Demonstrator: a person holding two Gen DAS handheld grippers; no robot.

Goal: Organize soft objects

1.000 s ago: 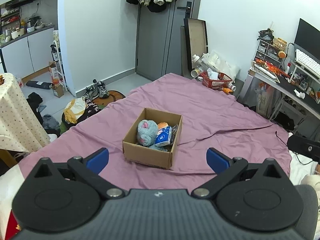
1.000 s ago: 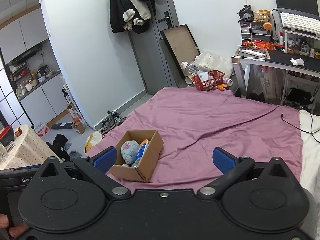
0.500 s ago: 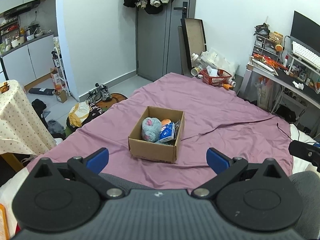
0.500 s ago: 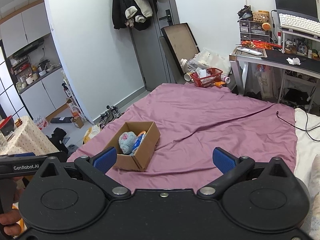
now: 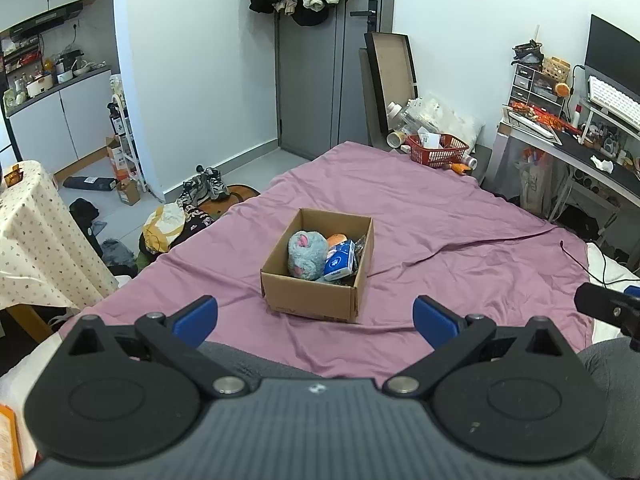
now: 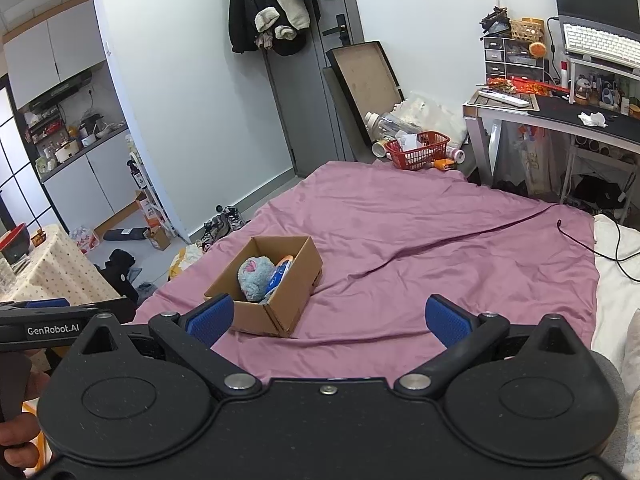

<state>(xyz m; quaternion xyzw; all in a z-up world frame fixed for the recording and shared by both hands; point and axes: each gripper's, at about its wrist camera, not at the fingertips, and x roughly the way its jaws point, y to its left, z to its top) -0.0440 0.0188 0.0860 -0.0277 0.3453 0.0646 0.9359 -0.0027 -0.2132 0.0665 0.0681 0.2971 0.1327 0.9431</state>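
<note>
An open cardboard box [image 5: 312,298] [image 6: 288,300] sits on the purple bedsheet [image 5: 440,232] [image 6: 420,232]. Inside it lie a blue-grey plush toy [image 5: 306,255] [image 6: 255,278], a blue tissue pack [image 5: 339,264] [image 6: 277,278] and an orange item [image 5: 337,238]. My left gripper [image 5: 316,318] is open and empty, held back from the box's near side. Open and empty too, my right gripper [image 6: 328,318] hangs to the right of the box, well short of it. The left gripper [image 6: 52,326] shows at the right wrist view's left edge, with a hand [image 6: 18,448] below it.
A red basket [image 5: 438,150] [image 6: 418,154] and bottles lie beyond the bed's far end. On the right stands a desk [image 5: 580,152] [image 6: 560,116] with a keyboard. A black cable [image 6: 580,240] trails over the sheet's right edge. Clothes and shoes [image 5: 208,186] litter the floor at left, near a cloth-covered table [image 5: 36,240].
Both grippers have pulled back and up from the box, which now looks smaller and farther. Jaws stay open. The box's contents have not moved.
</note>
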